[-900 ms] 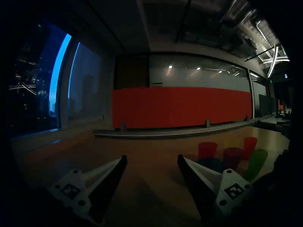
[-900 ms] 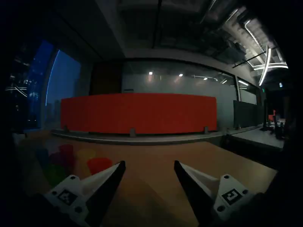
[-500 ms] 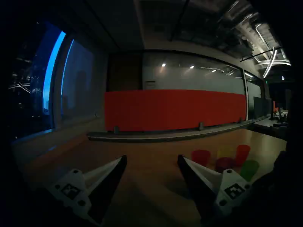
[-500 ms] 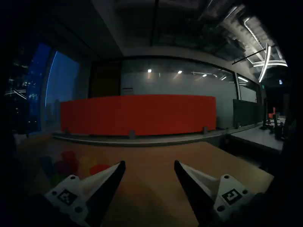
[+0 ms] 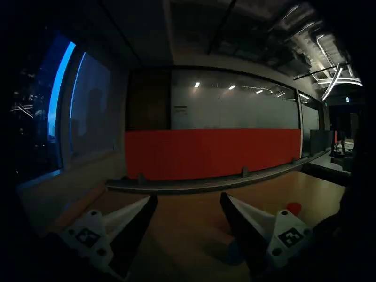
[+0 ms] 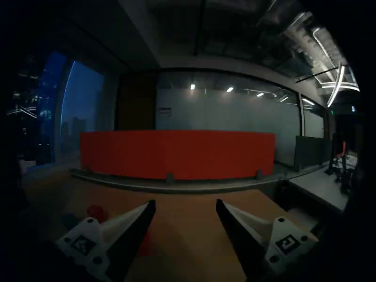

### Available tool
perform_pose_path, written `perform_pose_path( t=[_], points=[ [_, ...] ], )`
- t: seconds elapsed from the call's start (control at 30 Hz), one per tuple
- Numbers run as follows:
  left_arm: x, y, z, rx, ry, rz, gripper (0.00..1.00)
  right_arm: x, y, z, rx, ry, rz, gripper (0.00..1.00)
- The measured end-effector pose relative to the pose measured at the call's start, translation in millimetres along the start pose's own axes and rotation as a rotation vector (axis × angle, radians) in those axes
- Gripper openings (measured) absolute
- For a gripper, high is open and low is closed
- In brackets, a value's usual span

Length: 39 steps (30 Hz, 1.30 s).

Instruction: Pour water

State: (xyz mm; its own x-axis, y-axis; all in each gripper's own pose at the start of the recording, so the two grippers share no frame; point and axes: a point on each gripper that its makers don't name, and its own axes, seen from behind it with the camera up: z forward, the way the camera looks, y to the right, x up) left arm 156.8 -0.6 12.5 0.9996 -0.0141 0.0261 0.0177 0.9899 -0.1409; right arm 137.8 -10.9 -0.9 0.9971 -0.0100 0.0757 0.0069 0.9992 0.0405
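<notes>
Wooden table [image 5: 188, 230], plain top, dimly lit. Left gripper view: one red cup [image 5: 294, 208] standing on it toward the right. Right gripper view, low left: a dark red cup [image 6: 96, 211], a blue cup [image 6: 70, 220] just beside it, and an orange-red cup [image 6: 145, 242] nearer, partly hidden.

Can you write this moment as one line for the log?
left tongs: open, empty | right tongs: open, empty | red cup: on table, untouched | pouring: not started

left claw [image 5: 188, 196] and right claw [image 6: 184, 202], white wedge fingers [image 5: 256, 218], dark inner faces, square black-and-white tags [image 5: 290, 236]
</notes>
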Motion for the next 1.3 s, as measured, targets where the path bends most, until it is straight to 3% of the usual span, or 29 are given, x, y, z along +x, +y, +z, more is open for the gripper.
perform_pose_path(
  t=[0.2,0.37,0.7,0.9,1.3],
  points=[
    [37.7,4.4,-2.1,-0.041,0.017,-0.003,0.99,31.0,-12.0,-0.4,0.039,-0.003,0.018,0.99],
    [45.8,14.9,-2.2,-0.098,0.014,-0.018,0.99,36.4,-18.8,1.6,0.069,0.002,0.023,0.99],
    [56.8,33.0,-2.3,-0.243,0.032,-0.018,0.99,45.4,-60.1,-6.1,0.282,0.026,0.011,0.99],
    [54.4,47.2,-5.5,-0.321,0.018,-0.008,0.99,57.5,-90.6,-16.3,0.413,0.052,0.001,0.99],
    [30.0,54.7,-0.3,-0.378,-0.052,0.041,0.99,49.0,-121.7,-21.9,0.52,-0.004,-0.076,0.99]
  ],
)
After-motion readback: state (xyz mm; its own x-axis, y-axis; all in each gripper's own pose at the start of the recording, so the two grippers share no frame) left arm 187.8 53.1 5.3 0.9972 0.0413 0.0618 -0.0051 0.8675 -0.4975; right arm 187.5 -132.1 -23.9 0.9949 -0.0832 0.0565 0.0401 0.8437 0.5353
